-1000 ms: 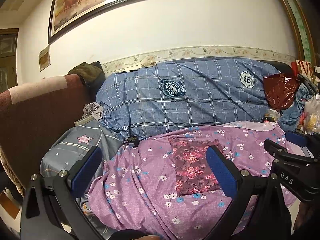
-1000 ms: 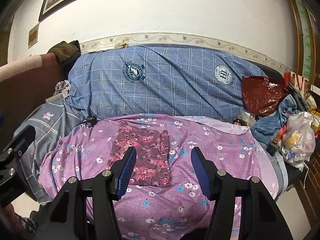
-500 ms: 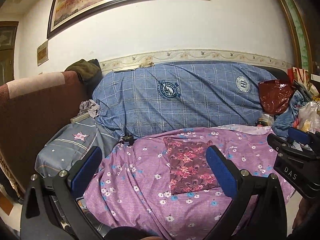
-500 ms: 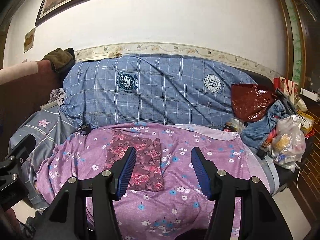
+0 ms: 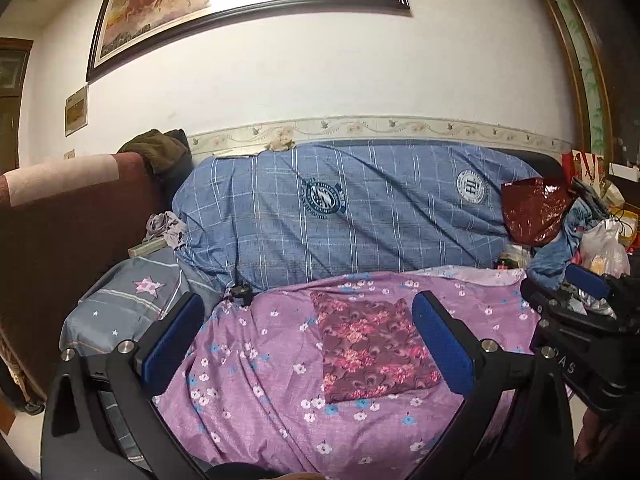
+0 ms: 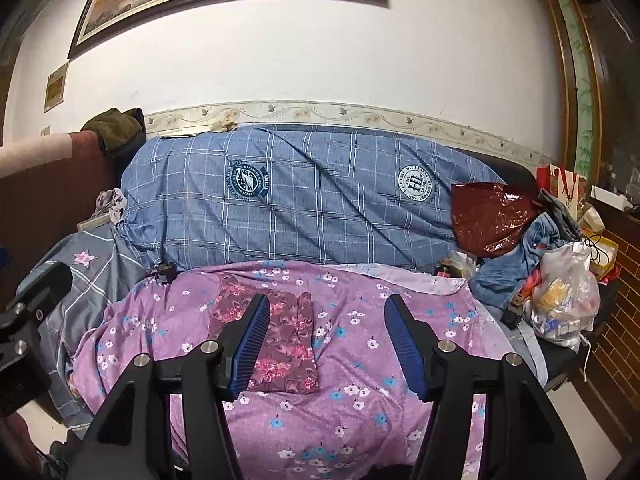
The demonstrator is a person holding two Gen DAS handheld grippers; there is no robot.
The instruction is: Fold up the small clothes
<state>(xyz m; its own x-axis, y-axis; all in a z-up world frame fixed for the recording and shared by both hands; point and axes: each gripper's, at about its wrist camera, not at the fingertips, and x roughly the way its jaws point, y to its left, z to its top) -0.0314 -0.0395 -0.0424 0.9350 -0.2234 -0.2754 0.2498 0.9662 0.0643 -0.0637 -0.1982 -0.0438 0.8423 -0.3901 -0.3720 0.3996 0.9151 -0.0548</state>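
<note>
Cloth like this small dark-red flowered garment (image 5: pixel 374 350) looks soft, light and floppy to me. It lies folded flat on the purple flowered sheet (image 5: pixel 256 392) of the bed. I would pinch it at a corner or along the edge. My left tool (image 5: pixel 308 344) and right tool (image 6: pixel 326 344) are both spread wide and hold nothing. A blue checked quilt (image 6: pixel 312 200) lies behind, under a framed picture (image 5: pixel 240 8).
</note>
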